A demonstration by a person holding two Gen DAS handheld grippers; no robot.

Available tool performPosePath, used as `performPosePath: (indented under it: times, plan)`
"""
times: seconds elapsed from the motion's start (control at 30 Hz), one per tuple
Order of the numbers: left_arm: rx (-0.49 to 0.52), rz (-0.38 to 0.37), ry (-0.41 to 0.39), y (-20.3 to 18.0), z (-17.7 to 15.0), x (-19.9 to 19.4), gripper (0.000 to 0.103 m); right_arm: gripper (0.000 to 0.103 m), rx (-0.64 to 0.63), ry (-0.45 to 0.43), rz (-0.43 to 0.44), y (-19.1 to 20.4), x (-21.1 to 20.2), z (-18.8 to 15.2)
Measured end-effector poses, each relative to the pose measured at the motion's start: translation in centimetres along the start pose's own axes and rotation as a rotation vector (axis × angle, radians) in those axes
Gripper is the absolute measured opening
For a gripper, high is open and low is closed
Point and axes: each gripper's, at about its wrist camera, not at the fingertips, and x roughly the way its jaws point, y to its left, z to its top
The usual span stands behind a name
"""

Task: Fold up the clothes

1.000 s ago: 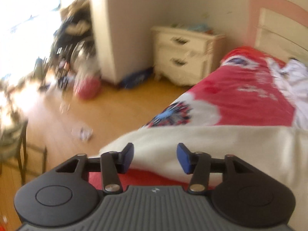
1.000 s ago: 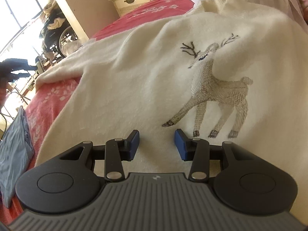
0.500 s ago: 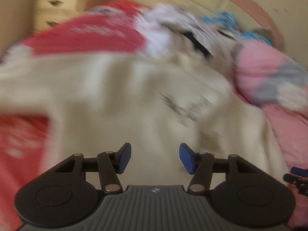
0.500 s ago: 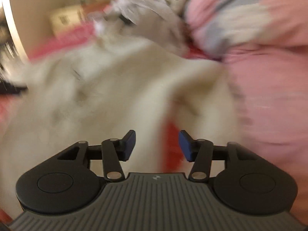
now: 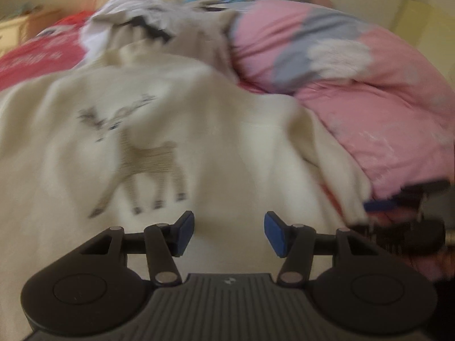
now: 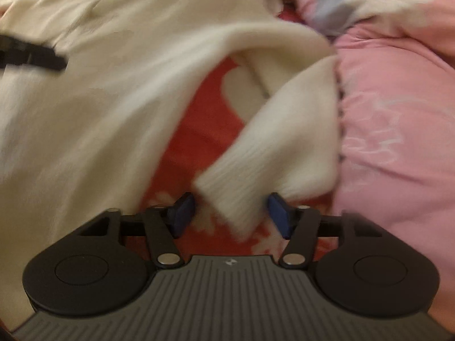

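Both our views have swung onto the cream sweater [image 5: 176,119]; our right gripper [image 6: 231,213], jaws just narrowing but unpressed, straddles its sleeve cuff [image 6: 236,193] running up-right, while our left gripper [image 5: 229,231] hangs spread over the body.

The left wrist camera sits behind the left gripper [image 5: 229,233] and looks forward and down across the cream sweater [image 5: 221,153] toward the pink quilt [image 5: 355,85] and the clothes pile [image 5: 148,20] at the far side of the bed. The right wrist camera, behind the right gripper [image 6: 231,216], tilts more steeply and rides closer, just over the sweater's ribbed cuff [image 6: 241,190] on the red bedsheet [image 6: 193,130]. Both views share the sweater, sheet and quilt, and each catches the other gripper at its edge.
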Motion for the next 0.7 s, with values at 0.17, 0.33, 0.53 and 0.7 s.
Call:
performPosePath:
  times: [0.17,0.33,0.53,0.7]
  plan:
    - [0.063,-0.05,-0.001,-2.0,0.2,0.6,0.056,0.012,0.059,-0.071,-0.047,-2.1,-1.9,0.1]
    - [0.086,-0.108,0.014,-3.6,0.2,1.0,0.056,0.011,0.238,-0.264,-0.002,-6.3,-8.0,1.6]
    - [0.119,-0.164,0.031,-5.6,0.5,1.6,0.056,0.01,0.551,-0.496,0.085,-16.1,-15.4,3.0]
    - [0.16,-0.198,0.062,-7.1,0.6,2.2,0.056,0.01,0.646,-0.564,0.059,-21.9,-18.9,3.3]
